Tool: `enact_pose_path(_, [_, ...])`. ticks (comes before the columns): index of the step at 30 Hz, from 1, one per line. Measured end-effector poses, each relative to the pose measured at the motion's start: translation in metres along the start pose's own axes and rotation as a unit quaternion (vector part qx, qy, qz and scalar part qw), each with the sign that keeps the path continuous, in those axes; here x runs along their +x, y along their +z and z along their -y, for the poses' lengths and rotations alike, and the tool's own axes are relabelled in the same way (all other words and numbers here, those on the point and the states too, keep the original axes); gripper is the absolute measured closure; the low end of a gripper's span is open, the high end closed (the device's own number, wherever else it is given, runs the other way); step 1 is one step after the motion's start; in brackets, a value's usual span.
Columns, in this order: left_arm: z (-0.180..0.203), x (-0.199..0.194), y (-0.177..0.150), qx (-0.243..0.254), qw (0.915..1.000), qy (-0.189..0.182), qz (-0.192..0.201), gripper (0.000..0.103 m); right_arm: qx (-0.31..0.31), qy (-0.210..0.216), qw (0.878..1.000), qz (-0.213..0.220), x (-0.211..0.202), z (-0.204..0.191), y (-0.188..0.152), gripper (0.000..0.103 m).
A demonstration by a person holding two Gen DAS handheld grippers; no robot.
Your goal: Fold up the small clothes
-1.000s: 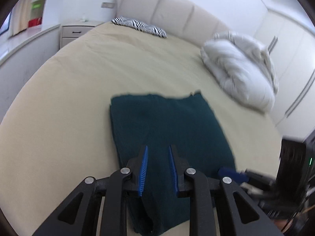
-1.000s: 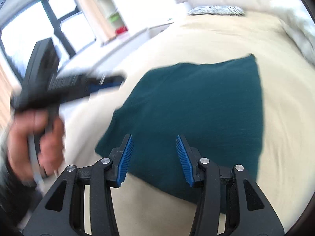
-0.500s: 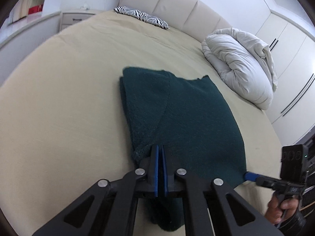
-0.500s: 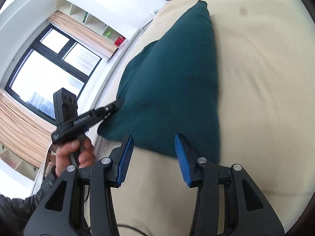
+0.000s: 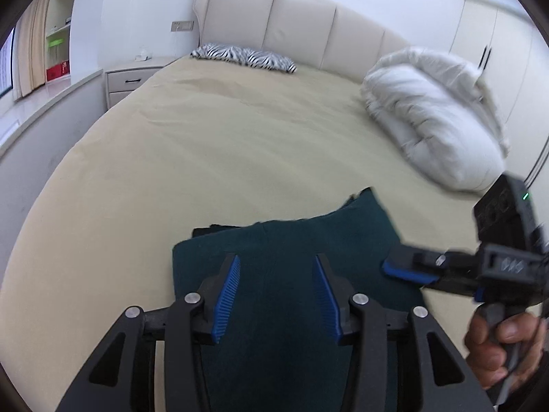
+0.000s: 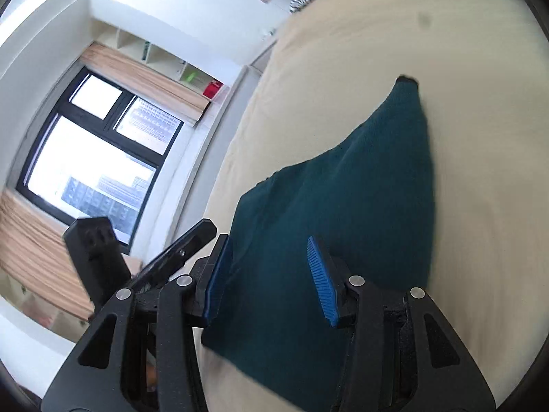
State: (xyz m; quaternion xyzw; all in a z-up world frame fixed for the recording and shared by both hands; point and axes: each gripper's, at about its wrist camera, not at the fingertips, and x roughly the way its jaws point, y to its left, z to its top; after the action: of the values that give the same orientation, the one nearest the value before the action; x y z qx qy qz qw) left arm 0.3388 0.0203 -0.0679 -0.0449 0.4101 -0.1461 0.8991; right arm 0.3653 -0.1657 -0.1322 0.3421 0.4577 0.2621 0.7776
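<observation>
A dark teal garment (image 5: 291, 274) lies folded on the beige bed (image 5: 206, 144); it also shows in the right wrist view (image 6: 343, 206). My left gripper (image 5: 276, 295) is open and empty, above the garment's near part. My right gripper (image 6: 267, 278) is open and empty over the garment's near edge; it also shows in the left wrist view (image 5: 405, 271) at the garment's right side, held by a hand (image 5: 501, 346). The left gripper's body shows in the right wrist view (image 6: 144, 257), to the left.
A white rolled duvet (image 5: 432, 116) lies at the bed's right. Zebra-print pillows (image 5: 243, 56) sit at the headboard (image 5: 291, 37). A nightstand (image 5: 133, 77) stands at the left. A window (image 6: 89, 168) and shelves are beyond the bed's left side.
My left gripper was shut on the garment's near edge half a second ago; it has let go and opened. The garment now looks shorter, folded over. Both grippers shifted over the near edge.
</observation>
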Motion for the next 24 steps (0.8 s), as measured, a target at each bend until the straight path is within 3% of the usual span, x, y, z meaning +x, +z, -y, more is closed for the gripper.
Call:
enact_pose_path(3, [-0.019, 0.037, -0.004, -0.016, 0.9988, 0.018, -0.043, 0.055, 0.033, 0.017, 0.999, 0.003, 0.022, 0.022, 0.023, 0.060])
enact_pose_path(5, [-0.034, 0.045, -0.012, -0.039, 0.9985, -0.015, -0.034, 0.053, 0.054, 0.009, 0.998, 0.014, 0.025, 0.037, 0.036, 0.060])
enact_pose_path(8, [-0.037, 0.047, -0.013, -0.042, 0.9982, -0.031, -0.028, 0.053, 0.099, -0.013, 0.995, 0.028, 0.026, 0.074, 0.054, 0.060])
enact_pose_path(10, [-0.040, 0.053, -0.011, -0.043, 0.9979, -0.038, -0.032, 0.053, 0.137, 0.014, 0.990, 0.024, 0.031, 0.098, 0.060, 0.063])
enact_pose_path(13, [-0.035, 0.055, -0.009, -0.033, 0.9982, -0.034, -0.038, 0.052, 0.127, 0.017, 0.991, 0.028, 0.034, 0.109, 0.064, 0.070])
enact_pose_path(17, [-0.035, 0.055, -0.012, -0.031, 0.9986, -0.033, -0.030, 0.052, 0.119, -0.022, 0.990, 0.066, 0.013, 0.117, 0.065, 0.079])
enact_pose_path(19, [-0.039, 0.055, -0.014, -0.032, 0.9984, -0.036, -0.030, 0.052, 0.116, -0.045, 0.988, 0.090, -0.009, 0.108, 0.063, 0.072])
enact_pose_path(21, [-0.039, 0.055, -0.015, -0.032, 0.9984, -0.035, -0.030, 0.052, 0.076, 0.030, 0.993, 0.086, -0.036, 0.085, 0.055, 0.071])
enact_pose_path(23, [-0.038, 0.055, -0.016, -0.030, 0.9986, -0.033, -0.030, 0.052, 0.006, 0.074, 0.996, 0.054, -0.043, 0.051, 0.035, 0.054])
enact_pose_path(24, [-0.037, 0.056, -0.016, -0.028, 0.9987, -0.030, -0.030, 0.052, -0.021, 0.075, 0.996, 0.038, -0.043, 0.042, 0.025, 0.039])
